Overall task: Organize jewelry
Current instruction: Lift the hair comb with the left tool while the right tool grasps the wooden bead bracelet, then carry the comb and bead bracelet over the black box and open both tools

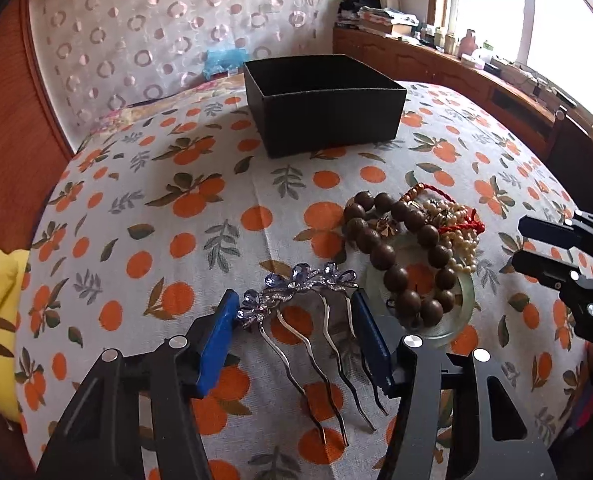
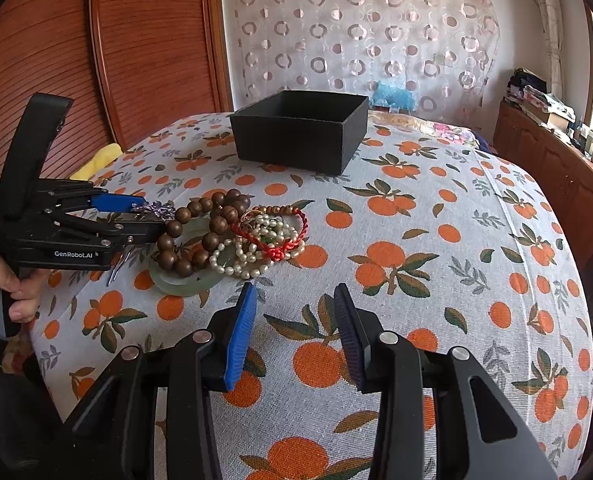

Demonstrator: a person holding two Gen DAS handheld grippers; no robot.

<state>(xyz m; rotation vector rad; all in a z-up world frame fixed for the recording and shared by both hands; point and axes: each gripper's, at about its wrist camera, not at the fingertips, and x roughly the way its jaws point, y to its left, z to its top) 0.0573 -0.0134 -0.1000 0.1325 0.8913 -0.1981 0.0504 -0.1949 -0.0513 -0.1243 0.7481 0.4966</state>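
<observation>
A silver hair comb (image 1: 308, 312) with blue crystal flowers lies on the orange-print tablecloth (image 1: 184, 216). My left gripper (image 1: 294, 294) straddles its flowered top, and both blue pads touch its ends. In the right wrist view the left gripper (image 2: 152, 214) holds the crystals (image 2: 161, 211) beside the jewelry pile. That pile holds a wooden bead bracelet (image 1: 380, 256), pearls (image 1: 466, 248), a red cord bracelet (image 1: 466, 224) and a jade bangle (image 1: 466, 304). An open black box (image 1: 328, 120) stands behind. My right gripper (image 2: 294, 292) is open over bare cloth, right of the pile.
A yellow cloth (image 1: 0, 312) hangs at the table's left edge. A person's hand (image 2: 12, 292) grips the left tool's handle. A wooden cabinet (image 2: 556, 168) with clutter runs along the window side. A wooden panel (image 2: 136, 48) and a patterned curtain (image 2: 356, 32) stand behind the table.
</observation>
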